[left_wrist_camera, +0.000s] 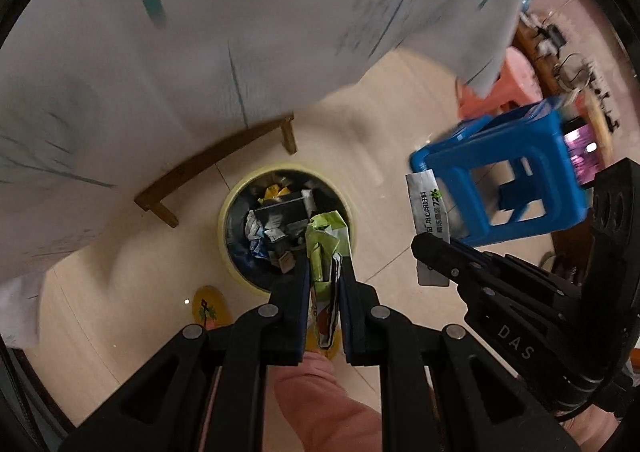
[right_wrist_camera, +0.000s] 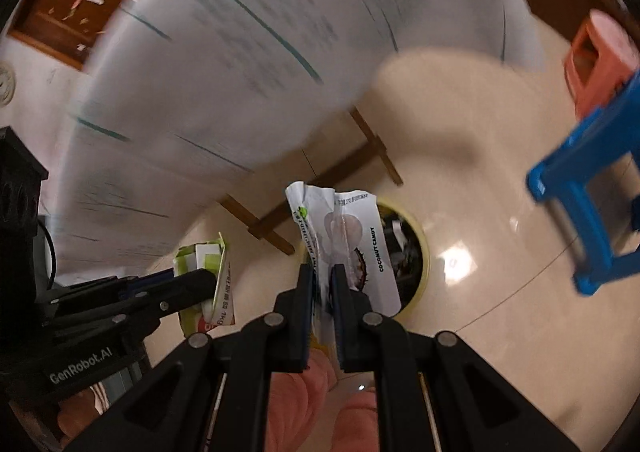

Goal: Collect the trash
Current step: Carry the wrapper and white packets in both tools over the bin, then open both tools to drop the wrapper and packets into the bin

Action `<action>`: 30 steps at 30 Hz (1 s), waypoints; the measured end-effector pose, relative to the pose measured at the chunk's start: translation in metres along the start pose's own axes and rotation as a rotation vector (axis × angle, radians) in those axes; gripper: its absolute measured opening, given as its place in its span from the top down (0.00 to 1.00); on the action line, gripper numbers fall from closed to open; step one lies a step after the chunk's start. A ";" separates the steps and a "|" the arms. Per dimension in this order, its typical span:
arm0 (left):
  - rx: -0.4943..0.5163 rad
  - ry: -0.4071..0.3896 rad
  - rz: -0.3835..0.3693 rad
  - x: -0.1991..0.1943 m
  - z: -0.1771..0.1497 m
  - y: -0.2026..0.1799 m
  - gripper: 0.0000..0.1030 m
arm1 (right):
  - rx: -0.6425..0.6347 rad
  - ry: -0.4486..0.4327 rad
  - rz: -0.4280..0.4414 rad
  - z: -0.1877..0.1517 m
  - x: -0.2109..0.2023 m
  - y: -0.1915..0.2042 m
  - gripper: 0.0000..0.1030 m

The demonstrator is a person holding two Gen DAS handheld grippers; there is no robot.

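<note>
Left wrist view: the left gripper (left_wrist_camera: 325, 272) points steeply down, its fingers (left_wrist_camera: 294, 292) pinched narrow on a green wrapper (left_wrist_camera: 324, 248) that sticks up between the pads. Straight beyond the tips stands the trash bin (left_wrist_camera: 229, 219), yellow-rimmed and round, on the tiled floor (left_wrist_camera: 380, 123), already part full of crumpled paper and packets. From this angle the wrapper hangs over the bin's near rim. To the right, the right gripper (left_wrist_camera: 434, 256) comes in from the side with a white wrapper (left_wrist_camera: 428, 211) clamped in its tip; that one looks to sit beside the bin, not over it. A blue stool (left_wrist_camera: 500, 179) stands behind it. A bench (left_wrist_camera: 216, 159) draped in a pale cloth (left_wrist_camera: 200, 51) fills the top.

Right wrist view: the right gripper (right_wrist_camera: 322, 280) has its fingers (right_wrist_camera: 306, 292) narrow on the white wrapper (right_wrist_camera: 348, 236), printed "coconut candy". The trash bin (right_wrist_camera: 422, 252) shows half hidden behind the wrapper, slightly right of the tips. The left gripper (right_wrist_camera: 208, 280) is at the left edge with the green wrapper (right_wrist_camera: 204, 258) in its grip.

Step in hand, by my reading: carrying both wrappers to the bin, drop not yet made.

Next move calls for: centring each tip above the opening, the right one most, then opening the fingers. Light wrappers may cling to the pads or flutter past the rim.
</note>
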State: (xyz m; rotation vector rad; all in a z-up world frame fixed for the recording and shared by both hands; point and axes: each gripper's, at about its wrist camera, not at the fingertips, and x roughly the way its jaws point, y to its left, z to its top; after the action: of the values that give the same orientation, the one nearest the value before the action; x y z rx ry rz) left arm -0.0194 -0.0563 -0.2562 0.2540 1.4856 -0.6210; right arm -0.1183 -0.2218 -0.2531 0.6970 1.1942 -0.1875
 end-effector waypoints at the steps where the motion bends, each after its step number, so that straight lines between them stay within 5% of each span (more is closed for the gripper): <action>1: 0.001 0.005 0.006 0.015 -0.001 0.004 0.89 | 0.006 0.008 -0.001 -0.002 0.012 -0.005 0.91; 11: 0.053 0.006 0.030 0.134 -0.005 0.030 0.73 | 0.086 0.059 -0.016 -0.024 0.140 -0.055 0.88; 16: 0.081 -0.010 0.059 0.166 0.000 0.037 0.40 | 0.101 0.073 -0.020 -0.029 0.179 -0.064 0.84; 19: 0.072 -0.027 0.086 0.173 0.004 0.045 0.22 | 0.101 0.091 -0.039 -0.031 0.195 -0.071 0.70; 24: 0.039 -0.058 0.095 0.174 0.008 0.057 0.12 | 0.097 0.092 -0.020 -0.026 0.204 -0.076 0.45; 30: -0.021 -0.116 0.108 0.152 0.005 0.065 0.12 | 0.080 0.053 -0.012 -0.015 0.195 -0.068 0.44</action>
State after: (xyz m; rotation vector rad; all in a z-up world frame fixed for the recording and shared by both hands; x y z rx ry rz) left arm 0.0139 -0.0409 -0.4175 0.2753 1.3571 -0.5250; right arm -0.0890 -0.2231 -0.4583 0.7689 1.2472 -0.2293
